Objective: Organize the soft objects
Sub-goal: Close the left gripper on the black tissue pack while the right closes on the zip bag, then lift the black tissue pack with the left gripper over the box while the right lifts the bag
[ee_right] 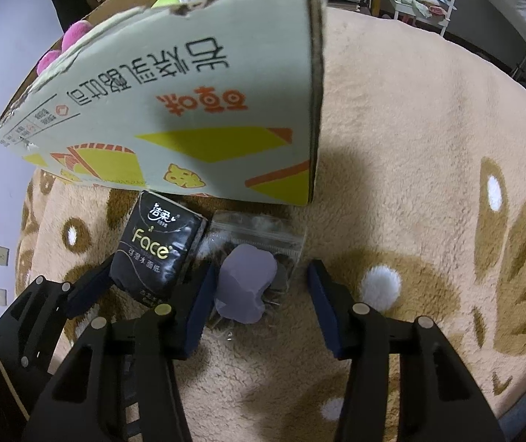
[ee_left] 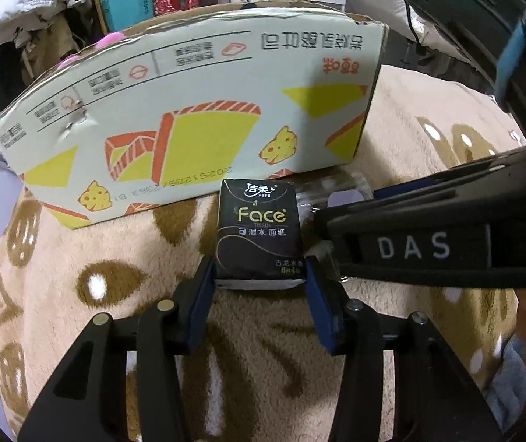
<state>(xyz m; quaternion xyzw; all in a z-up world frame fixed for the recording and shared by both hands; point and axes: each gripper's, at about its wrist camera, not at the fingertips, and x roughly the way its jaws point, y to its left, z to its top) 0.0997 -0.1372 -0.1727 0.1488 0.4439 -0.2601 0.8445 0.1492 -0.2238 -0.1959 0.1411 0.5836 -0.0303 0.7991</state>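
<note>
while the left tool (ee_left: 260,280) is clamped on the tissue pack (ee_left: 257,228) by the box (ee_left: 189,110), the right tool (ee_right: 259,287) stands apart around the bag (ee_right: 259,254), just ahead.

The left wrist view sits low and close over the patterned blanket (ee_left: 410,118), looking forward along the left gripper (ee_left: 260,280) at the long printed side of the cardboard box (ee_left: 189,103), which fills the upper half of the frame; the black tissue pack (ee_left: 257,228) stands at centre. The right wrist view looks from further right and a little higher, down along the right gripper (ee_right: 261,283), with the same box (ee_right: 189,110) turned into the upper left. Both views share the box, the tissue pack (ee_right: 158,248), the clear plastic bag (ee_right: 259,235) and the blanket (ee_right: 410,147)
</note>
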